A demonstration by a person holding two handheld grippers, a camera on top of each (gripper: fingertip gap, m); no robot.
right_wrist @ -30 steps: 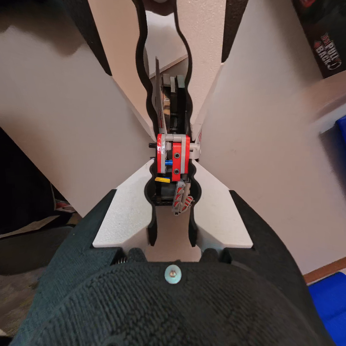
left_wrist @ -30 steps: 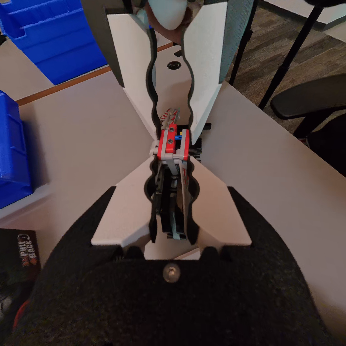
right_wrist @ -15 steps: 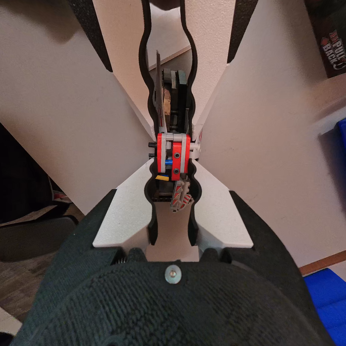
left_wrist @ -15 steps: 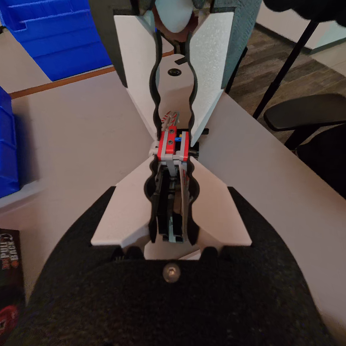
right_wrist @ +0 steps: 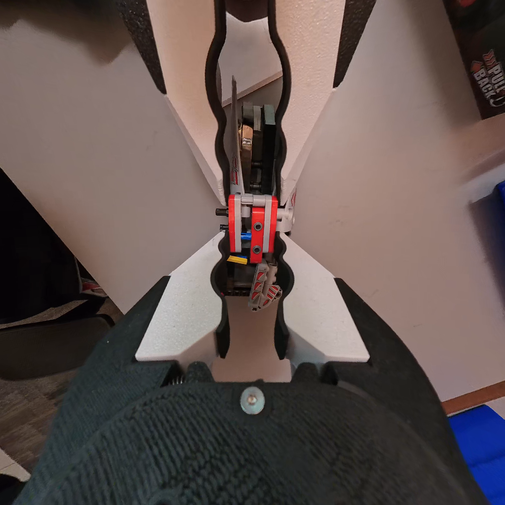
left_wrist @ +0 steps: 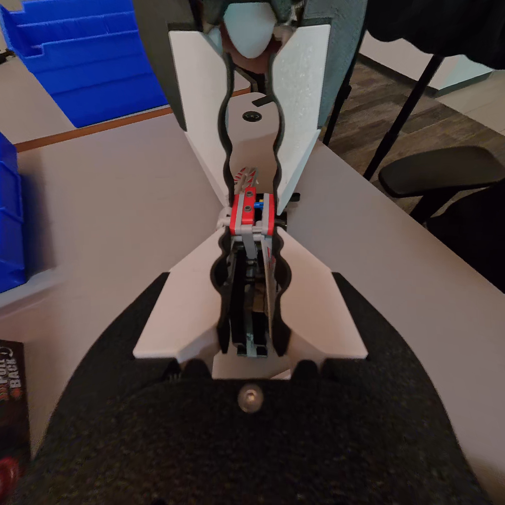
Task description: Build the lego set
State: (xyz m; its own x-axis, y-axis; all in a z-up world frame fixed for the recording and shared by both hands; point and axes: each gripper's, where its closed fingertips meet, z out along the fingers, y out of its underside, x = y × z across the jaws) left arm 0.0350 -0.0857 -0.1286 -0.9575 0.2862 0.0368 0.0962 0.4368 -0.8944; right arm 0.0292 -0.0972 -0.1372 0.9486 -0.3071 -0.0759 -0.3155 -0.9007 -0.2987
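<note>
Both grippers pinch one red-and-grey lego model (left_wrist: 252,216) in mid-air above the table (left_wrist: 109,205), left gripper (left_wrist: 250,237) meeting right gripper (right_wrist: 251,246) tip to tip; bodywork looks largely assembled; remaining steps cannot be told.

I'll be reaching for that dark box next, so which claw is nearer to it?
Left. Both claws grip the lego model; the dark box lies right beside the left claw, but far beyond it from the right claw.
</note>
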